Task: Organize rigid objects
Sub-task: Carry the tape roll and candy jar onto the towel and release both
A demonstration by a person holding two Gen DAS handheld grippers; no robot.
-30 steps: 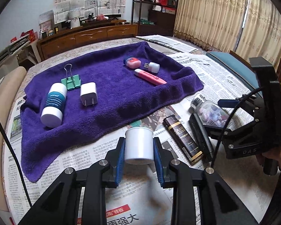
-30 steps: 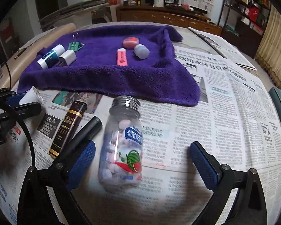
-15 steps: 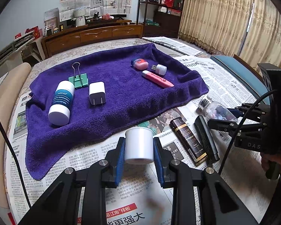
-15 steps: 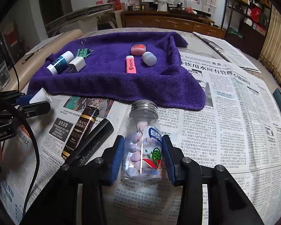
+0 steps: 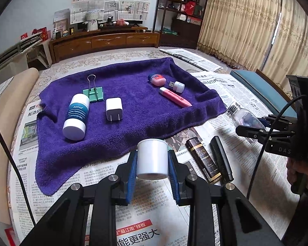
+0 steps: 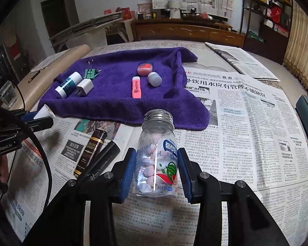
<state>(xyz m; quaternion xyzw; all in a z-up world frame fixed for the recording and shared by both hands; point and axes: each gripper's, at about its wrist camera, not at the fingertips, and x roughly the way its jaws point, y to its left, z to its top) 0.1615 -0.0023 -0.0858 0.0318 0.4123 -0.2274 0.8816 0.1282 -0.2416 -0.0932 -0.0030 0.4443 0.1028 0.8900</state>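
My left gripper point(image 5: 152, 163) is shut on a white plastic cup point(image 5: 152, 158), held above the newspaper at the near edge of the purple towel point(image 5: 133, 114). My right gripper point(image 6: 157, 170) is shut on a clear candy jar point(image 6: 157, 155) with a metal screw lid, lifted off the newspaper; the jar also shows in the left wrist view point(image 5: 243, 117). On the towel lie a white-and-blue bottle point(image 5: 76, 116), a green binder clip point(image 5: 93, 93), a white charger plug point(image 5: 113, 109), a pink highlighter point(image 5: 174, 97), a USB stick point(image 5: 177, 86) and a pink round case point(image 5: 157, 79).
A dark brown gold-trimmed tube point(image 5: 203, 160) and a black tube point(image 5: 221, 158) lie side by side on the newspaper point(image 6: 246, 133) between the grippers. A beige chair back point(image 5: 8, 106) stands at the left, a teal seat point(image 5: 256, 84) at the right.
My right gripper closed on the candy jar and lifted it off the newspaper. My left gripper rose and drew back a little with the white cup still held.
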